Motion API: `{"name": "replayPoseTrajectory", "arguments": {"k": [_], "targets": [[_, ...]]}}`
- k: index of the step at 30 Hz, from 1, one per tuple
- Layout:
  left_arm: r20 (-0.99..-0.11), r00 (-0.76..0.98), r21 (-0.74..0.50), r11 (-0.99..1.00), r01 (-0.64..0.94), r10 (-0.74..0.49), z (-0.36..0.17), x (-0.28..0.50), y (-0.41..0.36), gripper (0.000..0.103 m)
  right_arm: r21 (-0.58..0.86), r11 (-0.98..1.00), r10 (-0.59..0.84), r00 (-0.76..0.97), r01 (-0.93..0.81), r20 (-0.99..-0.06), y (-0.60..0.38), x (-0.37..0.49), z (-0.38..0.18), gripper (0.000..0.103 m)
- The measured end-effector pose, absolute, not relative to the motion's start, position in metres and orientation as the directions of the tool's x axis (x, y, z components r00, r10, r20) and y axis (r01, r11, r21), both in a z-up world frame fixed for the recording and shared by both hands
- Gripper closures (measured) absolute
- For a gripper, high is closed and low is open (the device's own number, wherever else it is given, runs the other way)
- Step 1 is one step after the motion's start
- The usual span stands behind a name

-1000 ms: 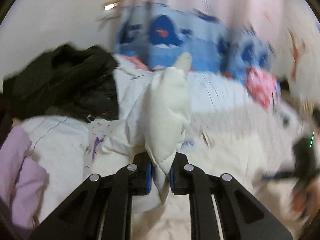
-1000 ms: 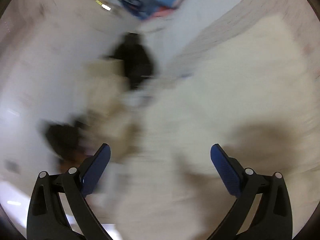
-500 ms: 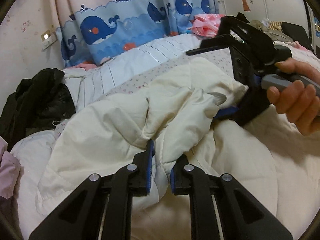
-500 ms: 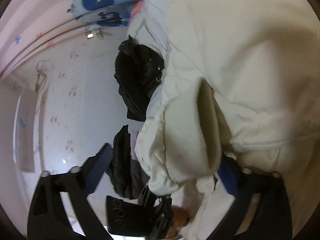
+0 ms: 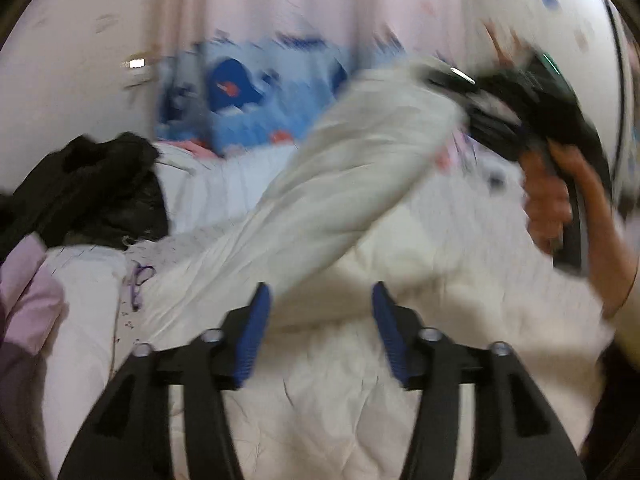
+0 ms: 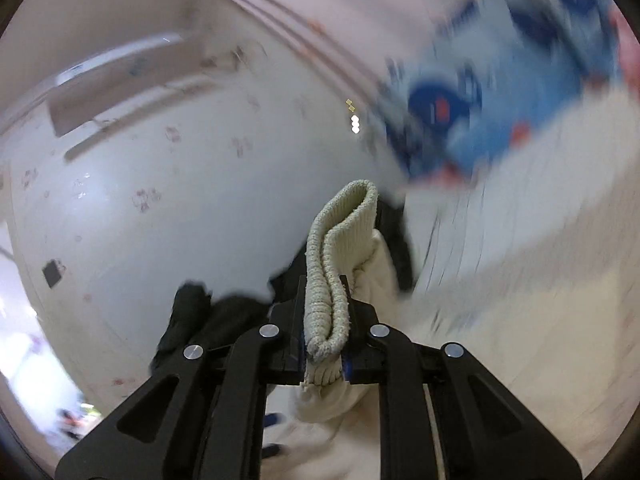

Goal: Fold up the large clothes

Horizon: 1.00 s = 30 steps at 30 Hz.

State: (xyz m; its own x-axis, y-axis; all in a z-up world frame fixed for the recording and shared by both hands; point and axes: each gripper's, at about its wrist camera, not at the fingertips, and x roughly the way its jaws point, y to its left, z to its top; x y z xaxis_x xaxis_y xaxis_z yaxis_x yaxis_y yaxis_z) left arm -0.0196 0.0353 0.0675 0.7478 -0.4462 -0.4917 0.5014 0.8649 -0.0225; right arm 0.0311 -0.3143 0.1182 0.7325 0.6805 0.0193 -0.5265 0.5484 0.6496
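Observation:
A cream padded jacket [image 5: 328,408] lies spread on the bed. Its sleeve [image 5: 344,184] stretches up and to the right, pulled taut by my right gripper [image 5: 476,104], which a hand holds at the upper right. In the right wrist view my right gripper [image 6: 325,344] is shut on the sleeve's ribbed knit cuff [image 6: 340,240], which sticks up between the jaws. My left gripper [image 5: 318,332] is open and empty, hovering just above the jacket body near the base of the sleeve.
A black garment [image 5: 92,188] is heaped at the left on the white quilt [image 5: 224,188], with a lilac garment [image 5: 24,292] below it. A blue whale-print curtain [image 5: 248,96] and a pale wall [image 6: 160,220] stand behind the bed.
My left gripper has let go of the jacket fold and opened. My right gripper has shut on the sleeve cuff and lifted it up and to the right, stretching the sleeve.

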Motion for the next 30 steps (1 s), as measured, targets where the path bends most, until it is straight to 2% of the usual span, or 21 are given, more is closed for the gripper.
{"name": "replayPoseTrajectory", "arguments": {"k": [1, 3, 5, 7, 9, 11, 13, 14, 17, 19, 20, 21, 23, 25, 28, 30], "targets": [[-0.480, 0.757, -0.058, 0.877, 0.476, -0.443, 0.073, -0.017, 0.043, 0.043, 0.640, 0.569, 0.658, 0.753, -0.516, 0.021, -0.328, 0.029, 0.122, 0.091], [-0.467, 0.773, -0.135, 0.899, 0.416, -0.428, 0.078, -0.005, 0.060, 0.043, 0.677, 0.586, 0.635, 0.772, -0.445, -0.042, -0.350, 0.038, 0.108, 0.091], [-0.479, 0.789, -0.175, 0.923, 0.343, -0.384, 0.077, 0.009, 0.069, 0.043, 0.710, 0.642, 0.592, 0.776, -0.289, -0.219, -0.366, 0.059, 0.067, 0.091], [-0.500, 0.784, -0.230, 0.930, 0.288, -0.367, 0.071, 0.025, 0.077, 0.036, 0.735, 0.672, 0.548, 0.728, -0.089, -0.412, -0.377, 0.081, 0.016, 0.091], [-0.549, 0.767, -0.276, 0.938, 0.210, -0.333, 0.057, 0.047, 0.082, 0.032, 0.744, 0.667, 0.539, 0.665, 0.037, -0.517, -0.382, 0.096, -0.026, 0.090], [-0.598, 0.733, -0.297, 0.939, 0.171, -0.323, 0.041, 0.065, 0.082, 0.032, 0.741, 0.667, 0.527, 0.652, 0.080, -0.545, -0.382, 0.101, -0.039, 0.091], [-0.626, 0.717, -0.298, 0.944, 0.144, -0.307, 0.032, 0.081, 0.081, 0.032, 0.766, 0.642, 0.531, 0.699, 0.036, -0.478, -0.385, 0.099, -0.027, 0.091], [-0.606, 0.736, -0.286, 0.946, 0.153, -0.302, 0.035, 0.085, 0.080, 0.032, 0.759, 0.649, 0.524, 0.747, -0.040, -0.409, -0.383, 0.094, -0.008, 0.091], [-0.554, 0.787, -0.218, 0.959, 0.179, -0.272, 0.042, 0.088, 0.073, 0.032, 0.658, 0.730, 0.482, 0.822, -0.185, -0.304, -0.372, 0.078, 0.036, 0.091], [-0.558, 0.789, -0.176, 0.966, 0.190, -0.257, 0.036, 0.098, 0.066, 0.028, 0.624, 0.768, 0.442, 0.827, -0.148, -0.348, -0.371, 0.076, 0.033, 0.091], [-0.578, 0.777, -0.166, 0.968, 0.187, -0.249, 0.030, 0.104, 0.064, 0.027, 0.630, 0.771, 0.428, 0.809, -0.093, -0.404, -0.377, 0.081, 0.017, 0.091], [-0.615, 0.753, -0.156, 0.972, 0.174, -0.233, 0.016, 0.114, 0.062, 0.027, 0.630, 0.776, 0.399, 0.772, 0.003, -0.495, -0.383, 0.091, -0.009, 0.091], [-0.714, 0.674, -0.137, 0.983, 0.126, -0.186, -0.023, 0.136, 0.065, 0.027, 0.662, 0.738, 0.407, 0.693, 0.135, -0.595, -0.395, 0.101, -0.054, 0.090], [-0.766, 0.621, -0.114, 0.986, 0.119, -0.164, -0.052, 0.144, 0.065, 0.027, 0.731, 0.649, 0.462, 0.653, 0.212, -0.600, -0.406, 0.104, -0.092, 0.089], [-0.758, 0.639, -0.059, 0.989, 0.133, -0.131, -0.054, 0.135, 0.061, 0.027, 0.706, 0.664, 0.430, 0.647, 0.246, -0.630, -0.403, 0.104, -0.087, 0.084], [-0.744, 0.654, -0.067, 0.989, 0.135, -0.139, -0.036, 0.132, 0.060, 0.027, 0.673, 0.676, 0.362, 0.662, 0.299, -0.657, -0.409, 0.099, -0.075, 0.075]]}}
